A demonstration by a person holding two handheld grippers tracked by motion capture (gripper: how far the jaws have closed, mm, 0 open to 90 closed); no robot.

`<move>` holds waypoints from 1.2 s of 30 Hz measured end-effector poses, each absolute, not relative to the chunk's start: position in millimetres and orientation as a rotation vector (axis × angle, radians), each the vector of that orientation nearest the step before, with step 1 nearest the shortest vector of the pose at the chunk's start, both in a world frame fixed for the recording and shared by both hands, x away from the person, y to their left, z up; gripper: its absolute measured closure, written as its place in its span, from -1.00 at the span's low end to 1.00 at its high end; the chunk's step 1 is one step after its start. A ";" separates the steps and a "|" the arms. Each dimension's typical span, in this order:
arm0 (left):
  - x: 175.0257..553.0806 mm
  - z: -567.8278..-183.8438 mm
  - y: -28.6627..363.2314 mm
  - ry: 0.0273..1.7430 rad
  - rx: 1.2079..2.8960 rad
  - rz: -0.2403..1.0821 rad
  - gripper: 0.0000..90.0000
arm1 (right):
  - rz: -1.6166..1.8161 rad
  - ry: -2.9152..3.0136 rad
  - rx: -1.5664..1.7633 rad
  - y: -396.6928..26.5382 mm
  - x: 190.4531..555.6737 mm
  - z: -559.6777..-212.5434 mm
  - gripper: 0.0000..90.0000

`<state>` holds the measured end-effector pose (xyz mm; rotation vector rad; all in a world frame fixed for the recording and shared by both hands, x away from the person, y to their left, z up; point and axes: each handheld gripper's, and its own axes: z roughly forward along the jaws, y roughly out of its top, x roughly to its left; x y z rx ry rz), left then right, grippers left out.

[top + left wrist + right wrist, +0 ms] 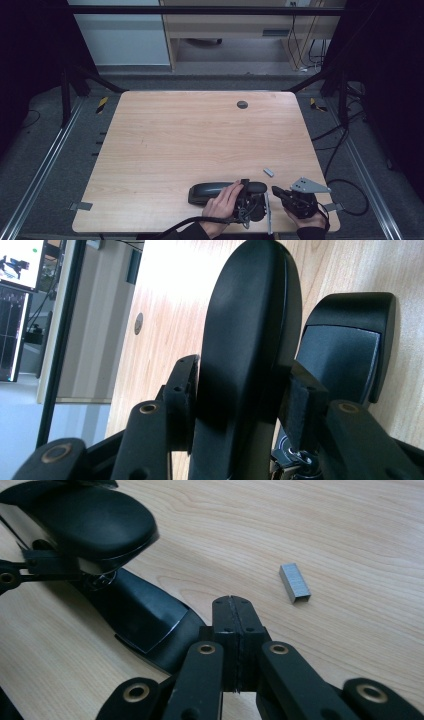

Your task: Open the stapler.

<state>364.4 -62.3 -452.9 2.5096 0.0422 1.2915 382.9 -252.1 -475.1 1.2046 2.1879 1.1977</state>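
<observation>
left gripper (240, 400): clamped on the raised top arm of the stapler (207, 191), table (200, 130) front edge, 6 o'clock | right gripper (234, 612): closed, empty | staple strip (294, 582): 1 o'clock of it | risk: arm may slip from the pads and snap down.

My work lies on a light wooden table (190, 135) with rounded corners. Near its far edge I see a small round grey cap (242, 104) set in the top. On the grey floor beside the table run silver metal rails (47, 165). Behind the table stands a pale wooden desk (225, 27), and black cables (345, 135) lie at my right.
</observation>
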 end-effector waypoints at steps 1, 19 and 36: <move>364.2 -452.8 -62.3 0.042 2.513 1.293 0.22 | 1.199 2.193 1.205 -251.3 382.3 -475.4 1.00; 363.2 -455.1 -63.1 0.012 2.501 1.325 0.24 | 1.241 2.303 1.152 -232.6 385.4 -484.6 1.00; 362.5 -456.4 -62.7 0.039 2.502 1.311 0.24 | 1.199 2.366 1.127 -221.3 389.8 -491.5 1.00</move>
